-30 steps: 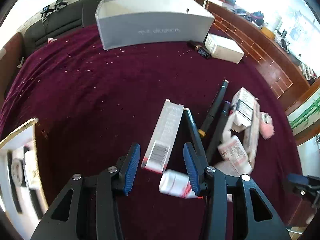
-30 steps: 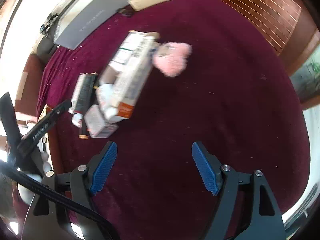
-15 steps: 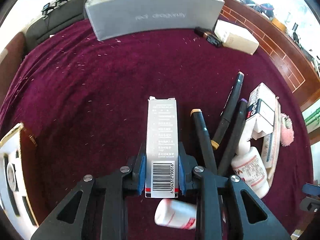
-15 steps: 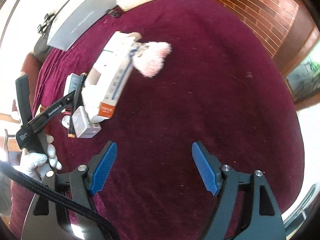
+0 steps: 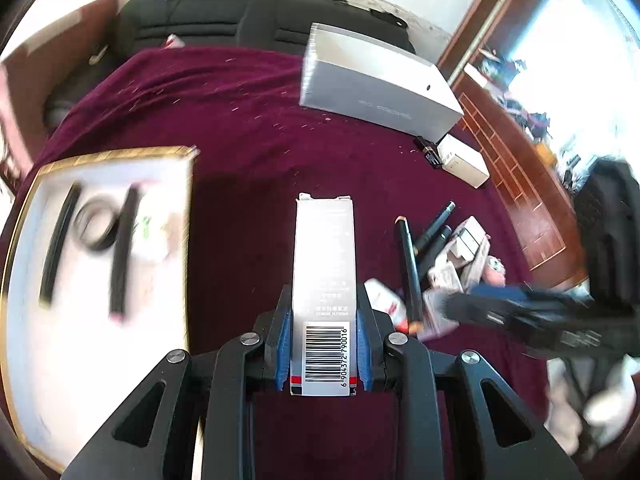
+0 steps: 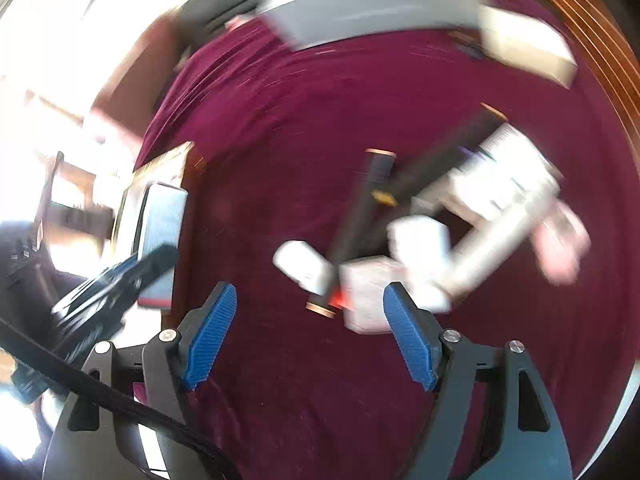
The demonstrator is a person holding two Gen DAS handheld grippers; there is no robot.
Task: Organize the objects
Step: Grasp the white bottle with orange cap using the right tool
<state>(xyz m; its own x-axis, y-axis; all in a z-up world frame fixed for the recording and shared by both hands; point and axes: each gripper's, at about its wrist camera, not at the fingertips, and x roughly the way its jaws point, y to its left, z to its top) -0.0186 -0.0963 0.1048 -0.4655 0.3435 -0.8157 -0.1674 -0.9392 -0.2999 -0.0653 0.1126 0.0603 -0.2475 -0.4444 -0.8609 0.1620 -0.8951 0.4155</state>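
Transfer step under way: the left hand-held gripper (image 5: 323, 340) clamps the tall barcode carton (image 5: 324, 280), lifted above the maroon bench (image 5: 260, 128) beside the gold-rimmed tray (image 5: 108, 154). Next, I judge, lowering it inside. The right hand-held gripper (image 6: 308, 332) gapes empty.

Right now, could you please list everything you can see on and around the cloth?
tall carton: one, white-grey with barcode, clamped in the left gripper
tray: one, white with gold rim, at the cloth's left; holds dark items, blurred
large box: one, grey, far side of the cloth
small box: one, cream, beside the large box
pens: at least three, dark, in the pile at right
small cartons and bottles: several, white, in that pile; count unclear
fluffy item: one, pink, at the pile's edge
cloth: one, maroon, beneath everything
left gripper: jaws shut on the carton
right gripper: jaws open, empty, near the pile
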